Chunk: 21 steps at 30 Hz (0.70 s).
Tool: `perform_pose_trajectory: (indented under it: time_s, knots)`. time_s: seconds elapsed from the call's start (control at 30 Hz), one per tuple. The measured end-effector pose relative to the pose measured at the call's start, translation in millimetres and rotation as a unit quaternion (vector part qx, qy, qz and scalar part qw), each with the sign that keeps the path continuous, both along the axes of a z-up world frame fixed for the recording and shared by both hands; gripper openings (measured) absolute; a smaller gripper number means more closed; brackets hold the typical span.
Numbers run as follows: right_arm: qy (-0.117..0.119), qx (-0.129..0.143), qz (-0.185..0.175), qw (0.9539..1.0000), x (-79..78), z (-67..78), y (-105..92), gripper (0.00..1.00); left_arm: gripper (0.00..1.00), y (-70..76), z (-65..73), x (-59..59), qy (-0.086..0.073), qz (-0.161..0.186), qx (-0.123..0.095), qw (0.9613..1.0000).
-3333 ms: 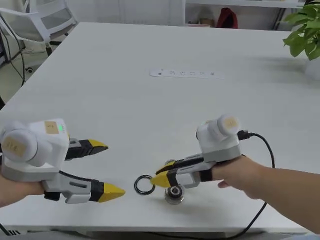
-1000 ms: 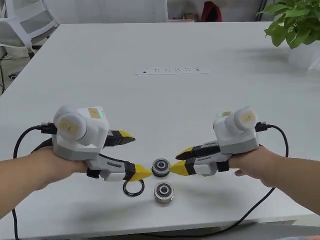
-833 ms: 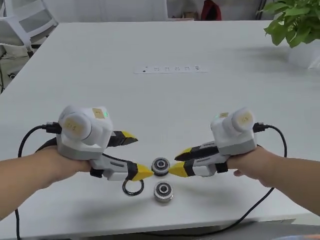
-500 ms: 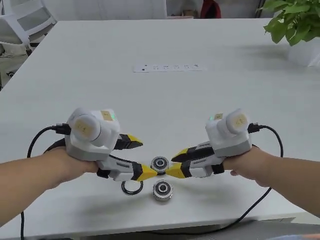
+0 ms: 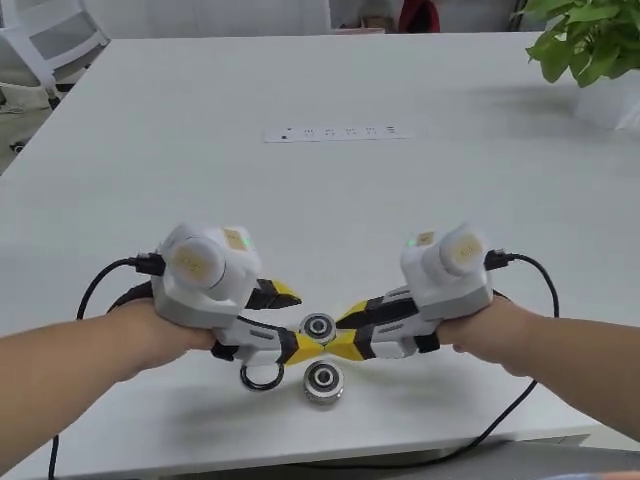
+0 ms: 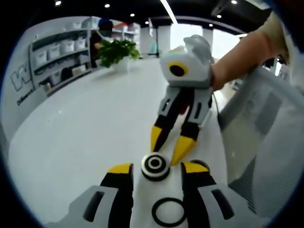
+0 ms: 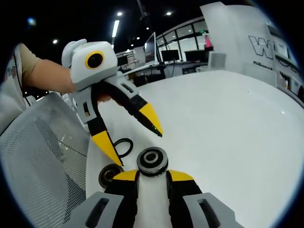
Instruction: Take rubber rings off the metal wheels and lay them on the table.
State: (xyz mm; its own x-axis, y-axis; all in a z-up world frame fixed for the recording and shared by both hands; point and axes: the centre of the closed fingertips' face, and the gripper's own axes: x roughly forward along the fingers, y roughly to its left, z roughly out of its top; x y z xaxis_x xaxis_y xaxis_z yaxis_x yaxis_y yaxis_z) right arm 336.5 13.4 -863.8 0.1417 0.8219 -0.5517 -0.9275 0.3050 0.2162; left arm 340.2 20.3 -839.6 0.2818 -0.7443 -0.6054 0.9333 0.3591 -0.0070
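White bench (image 5: 400,180) carries a bare wheel (image 5: 323,381) and a loose rubber ring (image 5: 258,376), and just beyond them the right gripper (image 5: 342,330) pinches a second wheel (image 5: 318,326) between the spread jaws of the left gripper (image 5: 298,320), which should nip only its outer edge and peel sideways.

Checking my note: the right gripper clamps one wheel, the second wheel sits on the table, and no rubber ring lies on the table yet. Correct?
Not quite: one black rubber ring already lies on the table, as the left gripper view shows. The right gripper does clamp one wheel, and the second wheel sits on the table.
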Motion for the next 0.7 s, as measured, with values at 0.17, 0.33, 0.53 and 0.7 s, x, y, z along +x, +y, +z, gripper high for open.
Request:
perform_pose_trajectory:
  time_s: [0.17, 0.33, 0.53, 0.7]
  knots:
    - [-0.004, 0.0, 0.0, 1.0, 1.3, -0.4, -0.2, 0.19, 0.34, -3.8, -4.1, 0.1, 0.002, -0.004, 0.006, 1.0]
    - [-0.005, 0.002, -0.001, 1.0, 1.9, -0.8, -0.4, 0.19, 0.28, -6.0, -5.2, 0.5, 0.005, -0.005, 0.007, 1.0]
    - [-0.008, 0.001, -0.001, 1.0, 1.8, -0.8, -0.5, 0.19, 0.21, -6.7, -7.4, 3.2, 0.004, 0.001, 0.011, 0.9999]
    - [-0.013, 0.0, 0.0, 0.9999, 1.5, -0.9, -0.6, 0.18, 0.17, -6.9, -7.5, 5.0, 0.001, 0.008, 0.012, 0.9999]
